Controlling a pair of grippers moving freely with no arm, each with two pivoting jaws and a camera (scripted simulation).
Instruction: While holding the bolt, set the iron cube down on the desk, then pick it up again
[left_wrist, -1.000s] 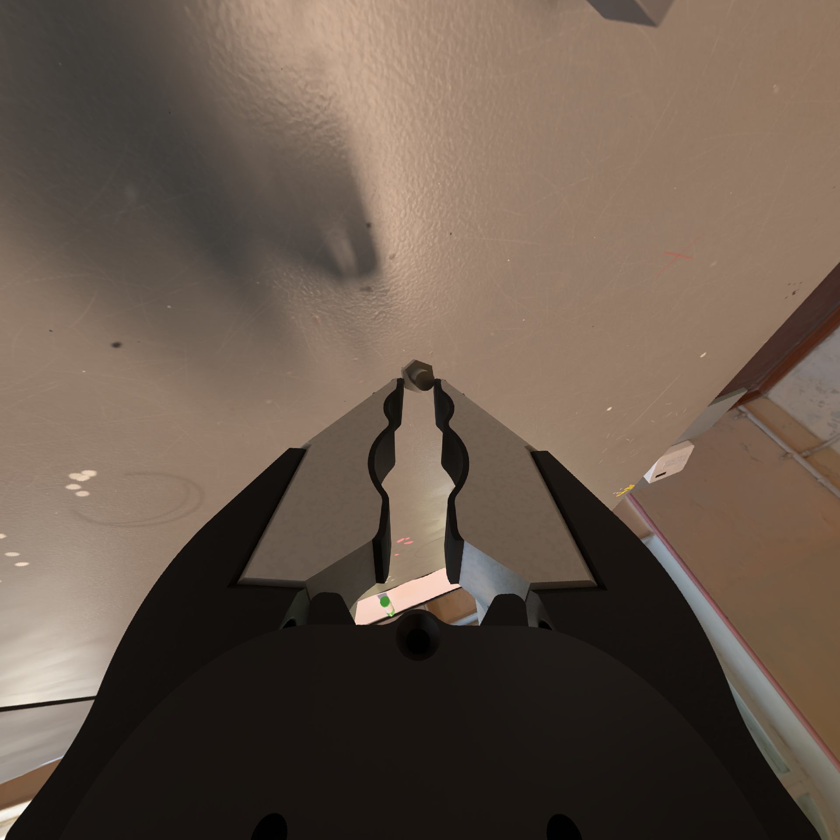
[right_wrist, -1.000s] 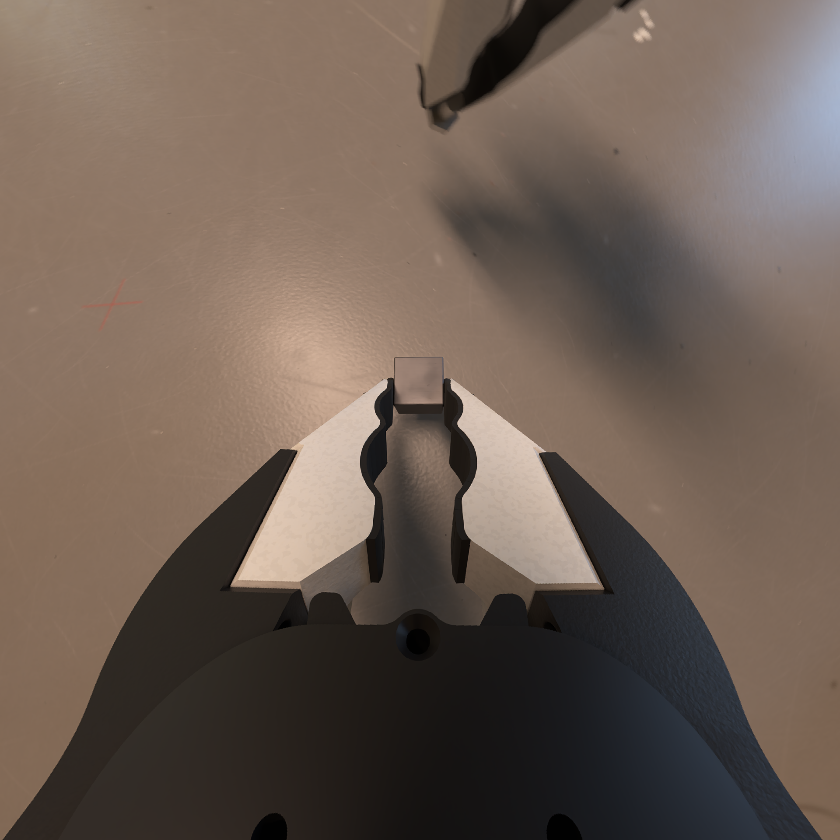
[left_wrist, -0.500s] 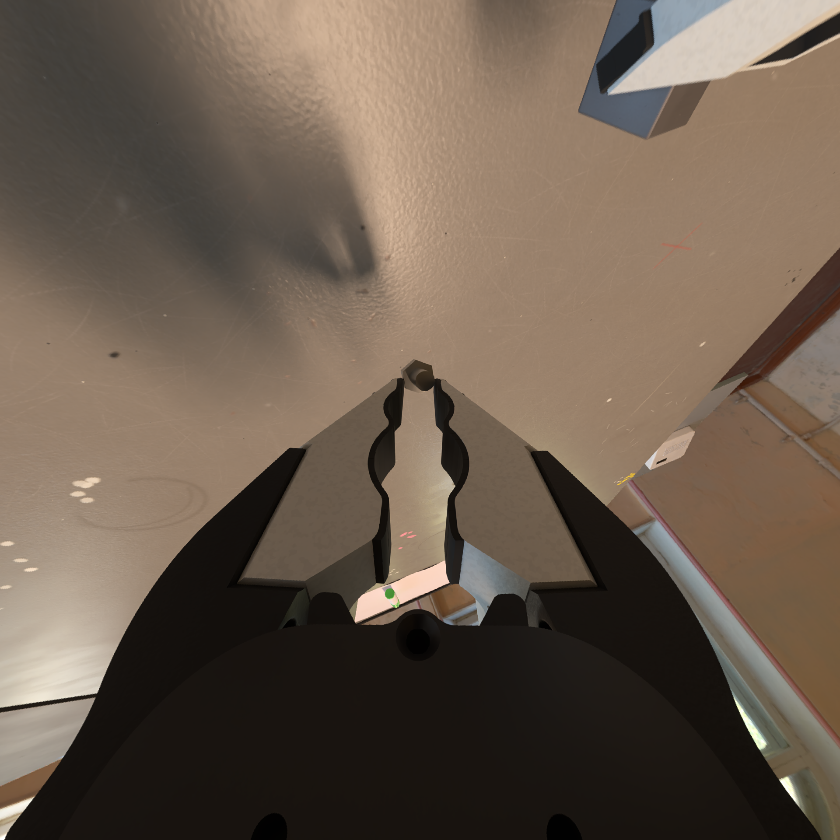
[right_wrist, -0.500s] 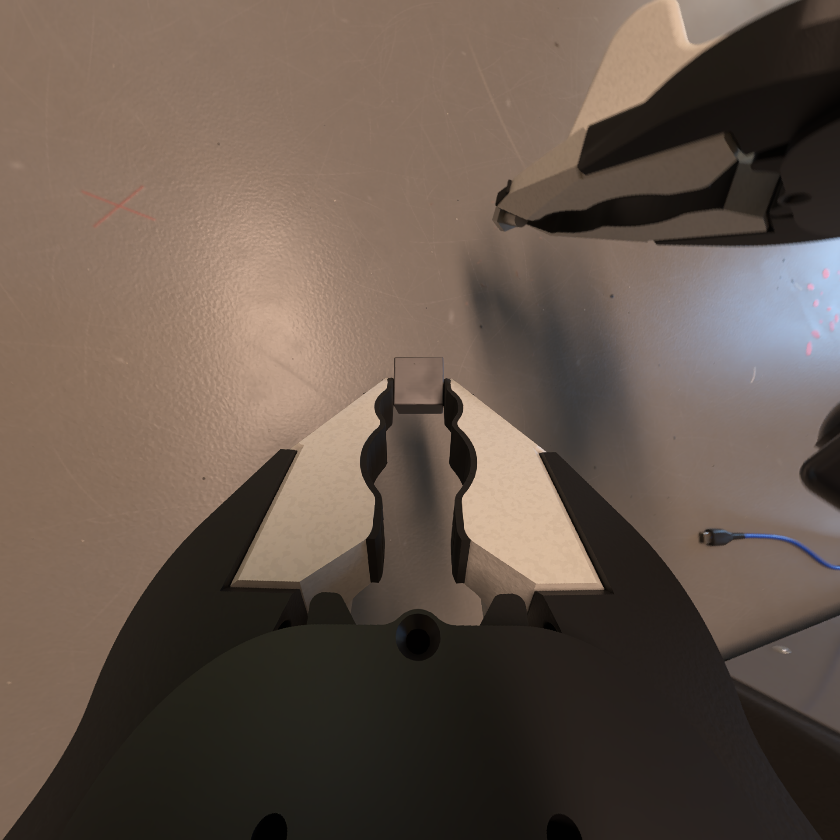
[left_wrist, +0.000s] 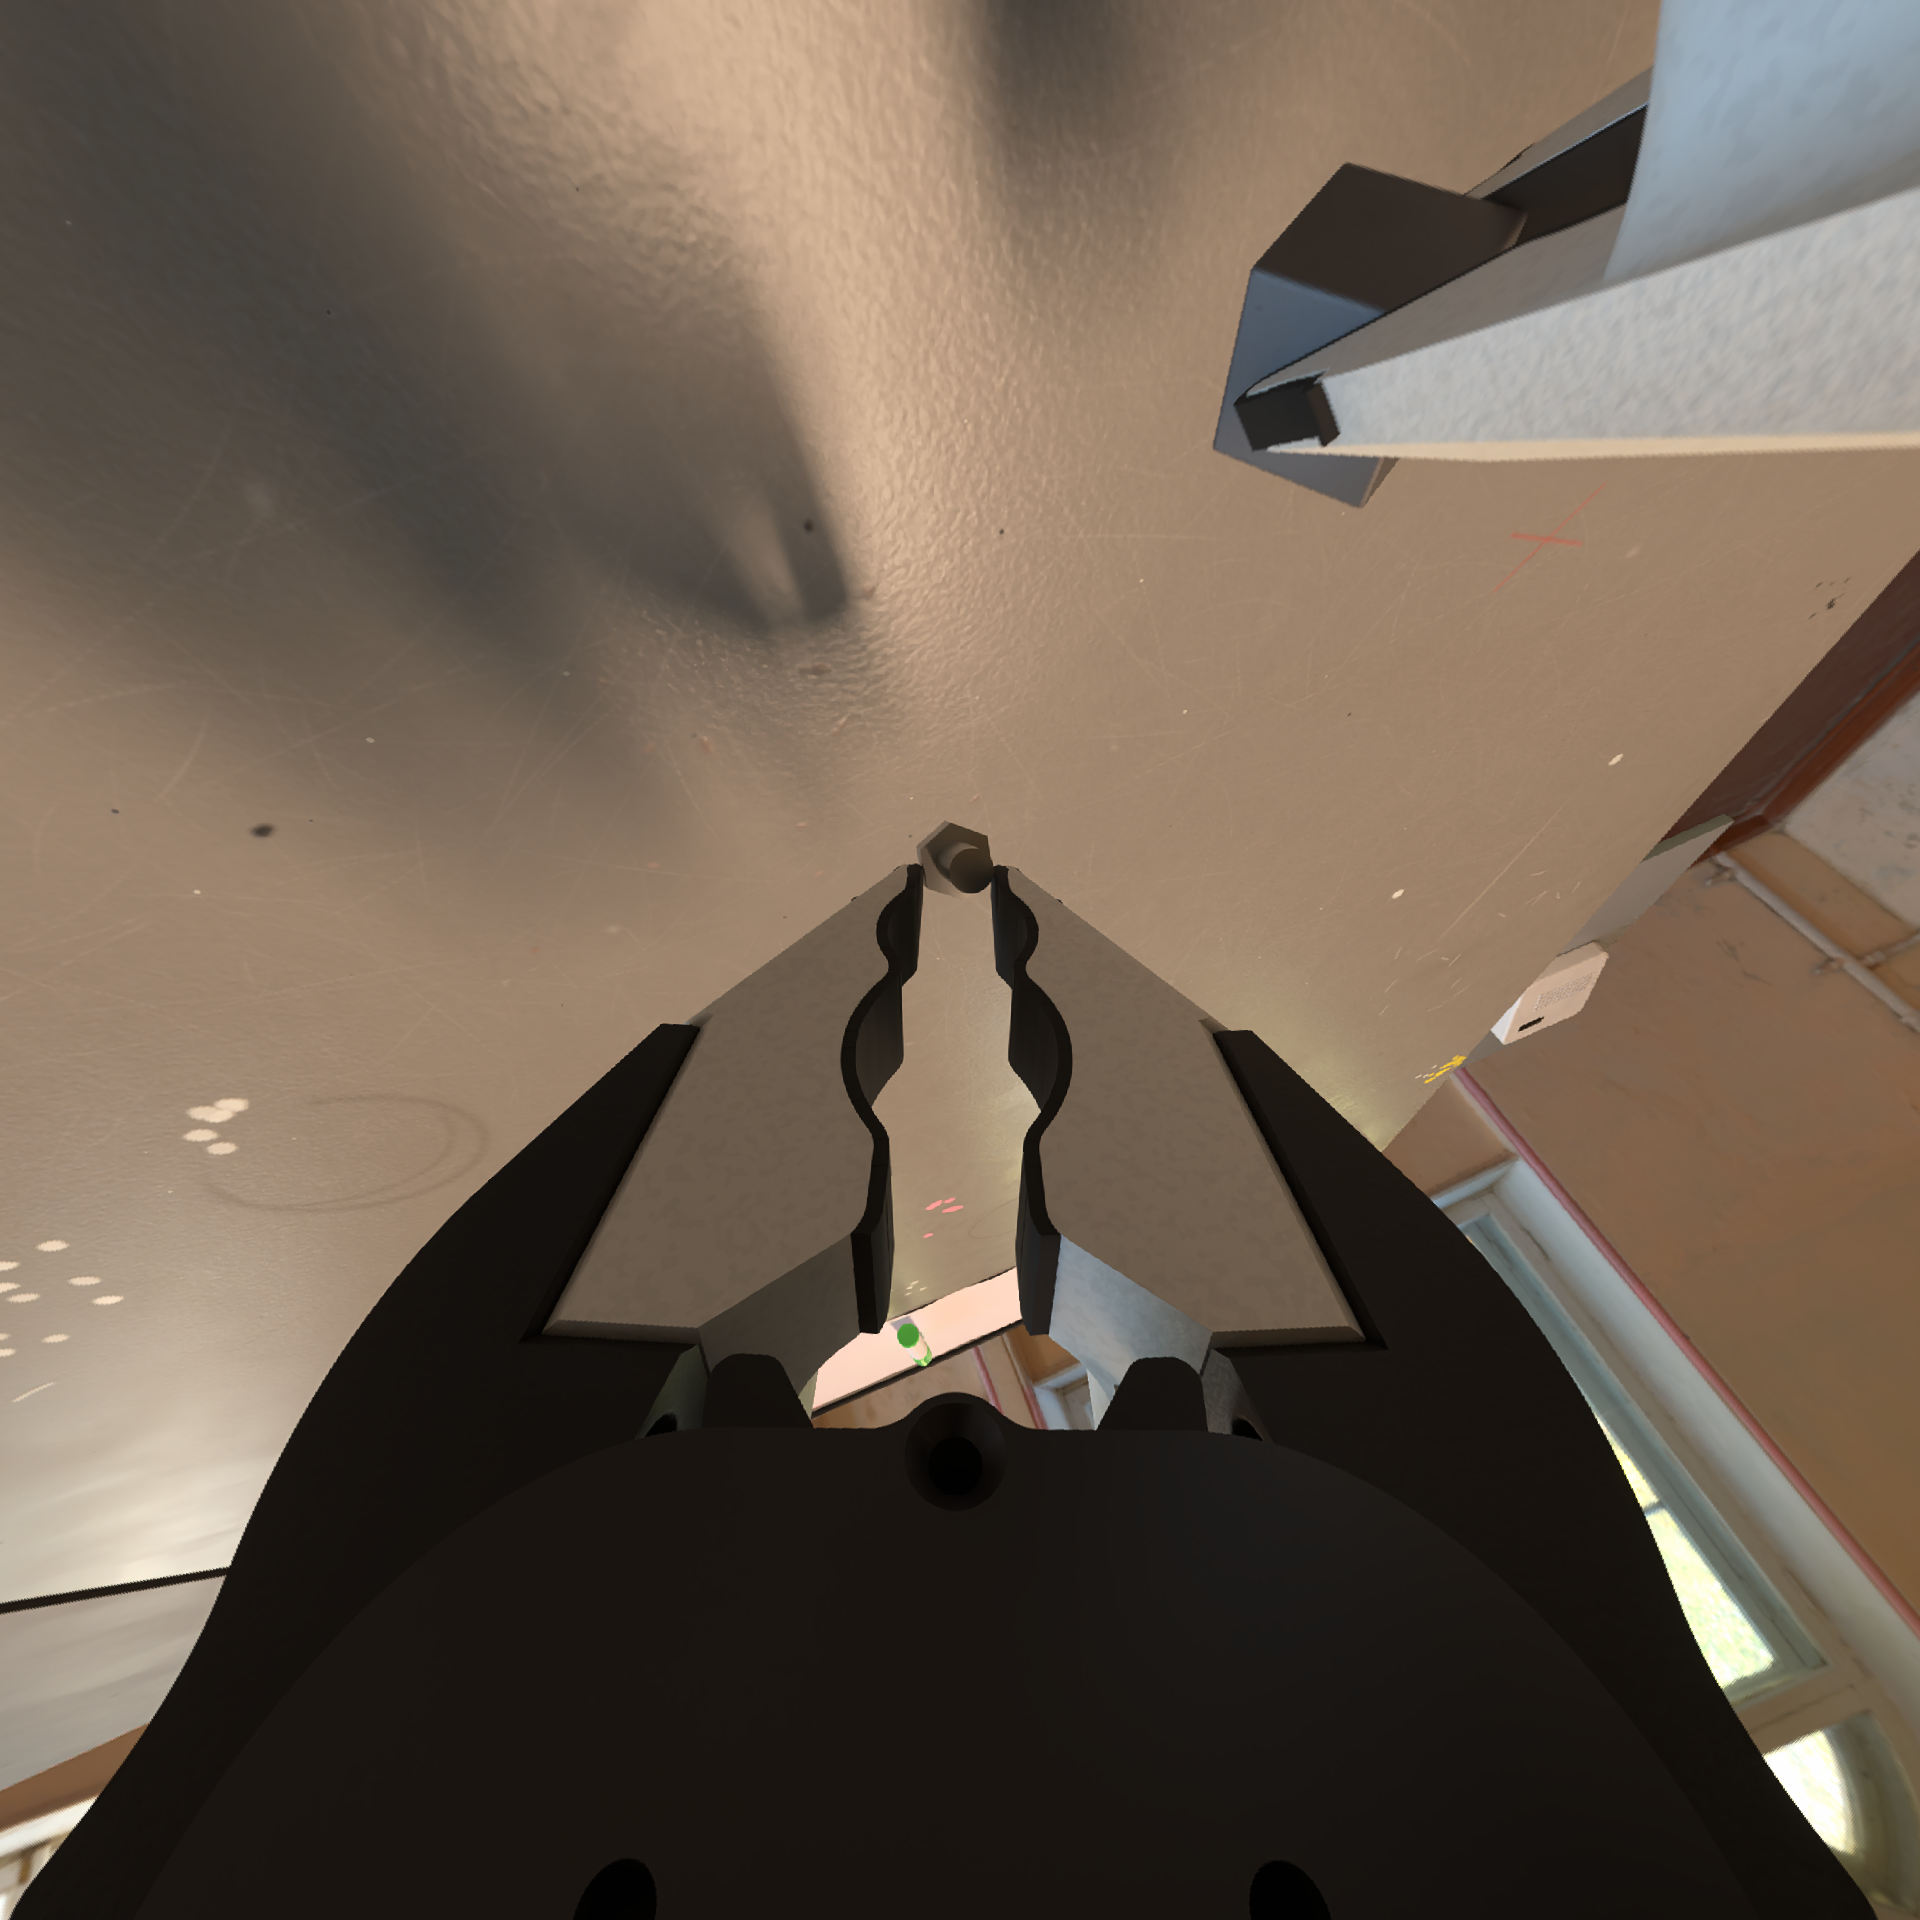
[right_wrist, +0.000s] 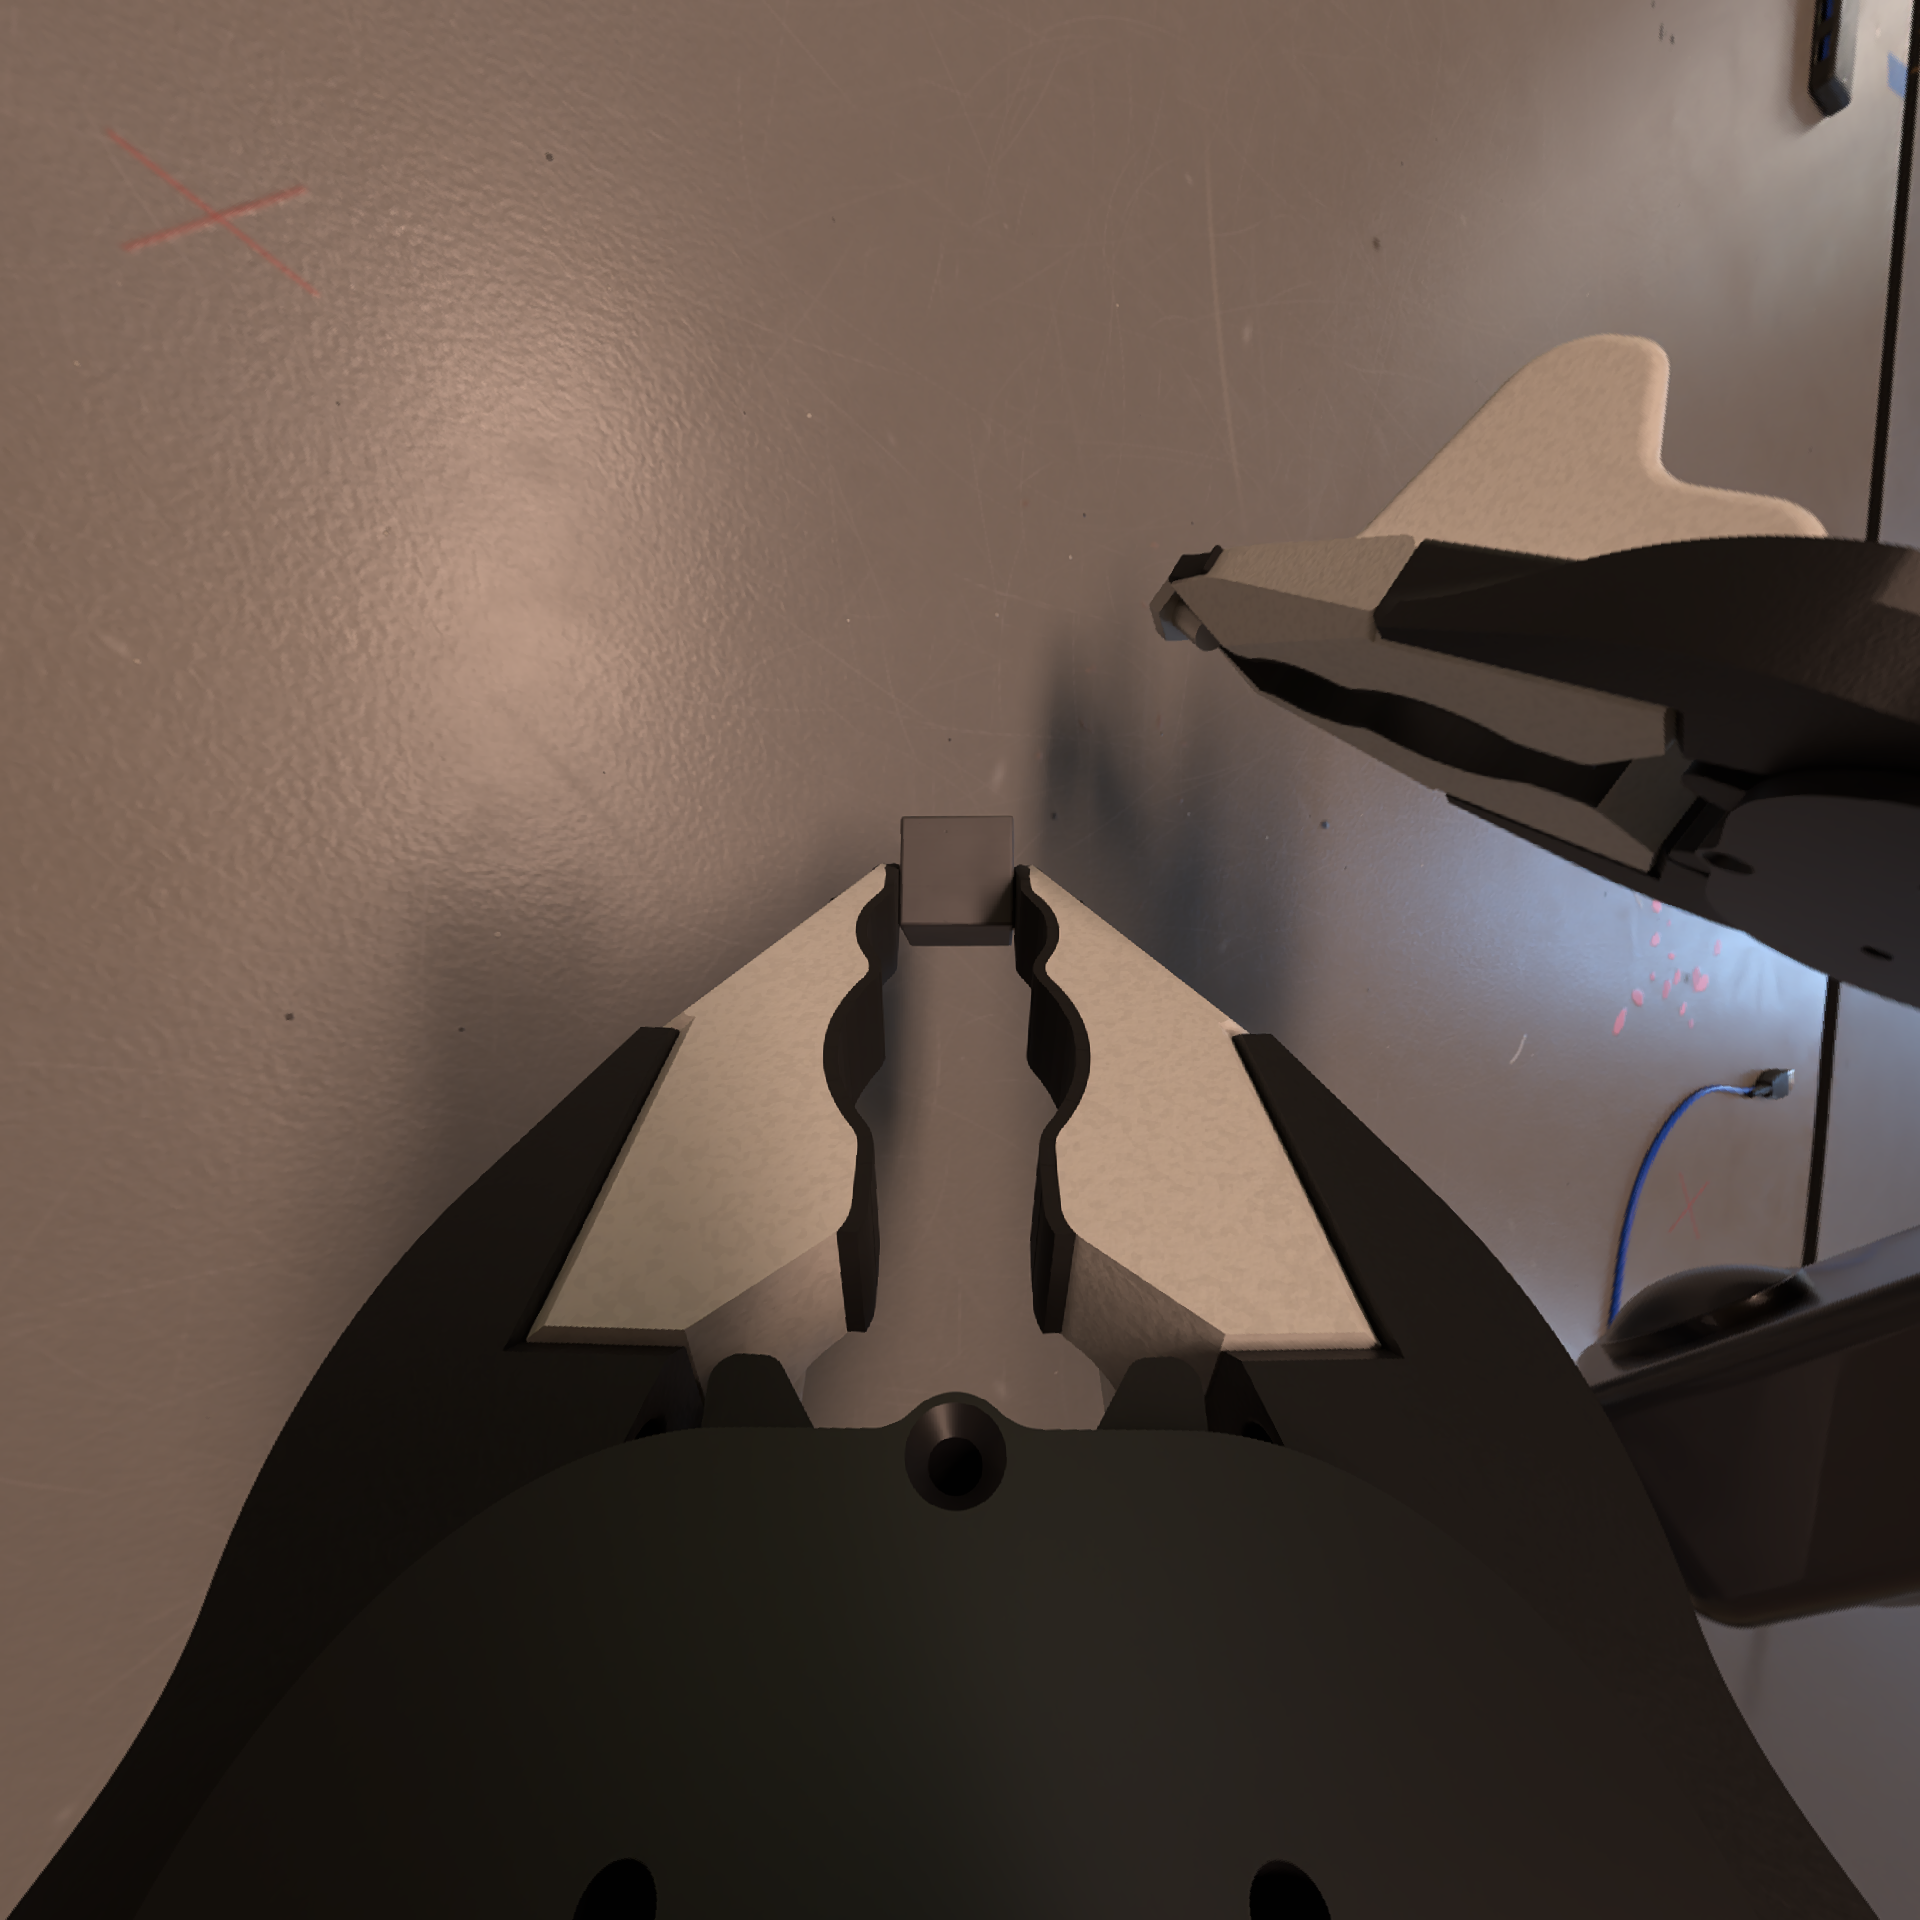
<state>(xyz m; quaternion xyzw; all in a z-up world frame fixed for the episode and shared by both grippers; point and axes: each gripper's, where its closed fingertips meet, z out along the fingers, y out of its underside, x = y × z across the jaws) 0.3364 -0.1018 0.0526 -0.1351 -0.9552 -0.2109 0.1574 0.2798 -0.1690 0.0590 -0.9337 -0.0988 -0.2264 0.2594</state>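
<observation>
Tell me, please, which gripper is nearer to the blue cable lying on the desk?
Left. In the right wrist view the left gripper hangs above the blue cable at the right edge, while the right gripper, clamping the iron cube, is farther away.

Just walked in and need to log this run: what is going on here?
Two grippers are at work over a desk. The left gripper is shut on a small bolt, pinched at its fingertips. The right gripper is shut on the iron cube, also at the tips. Both things are held in the air above the desk, so the cube has not yet been set down. A blue cable lies off to the side.
</observation>
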